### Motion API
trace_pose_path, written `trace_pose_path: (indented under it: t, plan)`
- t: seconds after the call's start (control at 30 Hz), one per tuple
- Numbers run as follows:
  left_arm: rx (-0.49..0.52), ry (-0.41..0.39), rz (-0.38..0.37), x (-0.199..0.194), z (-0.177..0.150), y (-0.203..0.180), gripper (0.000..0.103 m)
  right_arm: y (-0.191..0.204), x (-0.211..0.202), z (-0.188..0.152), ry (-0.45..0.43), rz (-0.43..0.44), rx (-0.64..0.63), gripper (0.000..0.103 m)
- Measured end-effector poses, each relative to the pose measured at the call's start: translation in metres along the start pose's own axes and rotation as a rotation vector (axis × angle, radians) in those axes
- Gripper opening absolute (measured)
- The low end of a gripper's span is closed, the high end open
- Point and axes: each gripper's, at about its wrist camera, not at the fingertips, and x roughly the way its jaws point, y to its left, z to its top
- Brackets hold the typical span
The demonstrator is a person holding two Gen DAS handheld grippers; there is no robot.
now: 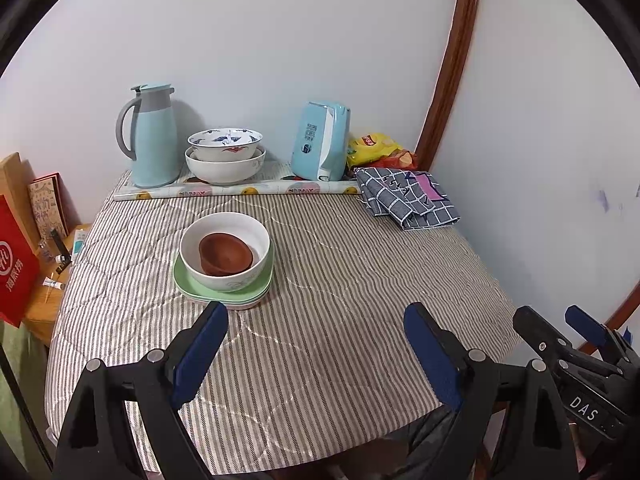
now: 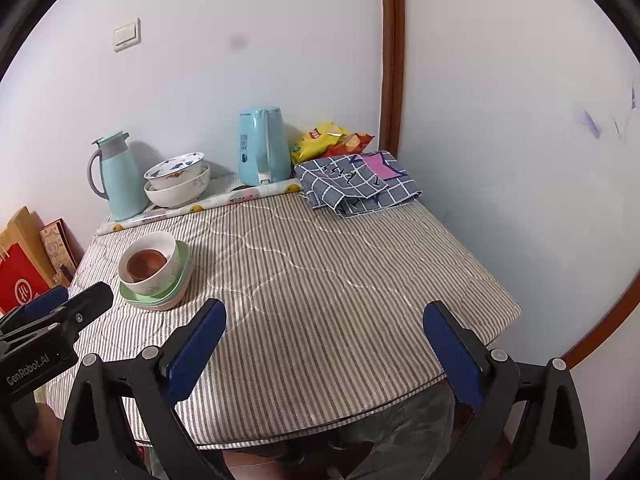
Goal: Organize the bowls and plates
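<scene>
Striped quilted tablecloth (image 1: 340, 280) against pale walls (image 1: 320, 60)

"DAS" showed on the right gripper (image 1: 560, 320) body; "GenRobot.AI" was printed on the left gripper (image 2: 76, 300) body.

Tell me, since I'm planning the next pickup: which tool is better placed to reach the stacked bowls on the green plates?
Left, probably. The stack, a white bowl on green plates, sits just ahead of the open left tool. From the right tool, it lies far off to the left.
</scene>
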Motion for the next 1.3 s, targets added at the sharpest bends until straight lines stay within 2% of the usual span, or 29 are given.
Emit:
trace_pose_path:
  t: [1.3]
  plan:
    - [0.014, -0.001, 0.002, -0.0023, -0.0005, -0.0010, 0.089, -0.0014, -0.0032, -0.0003, -0.008, 0.005, 0.001, 0.098]
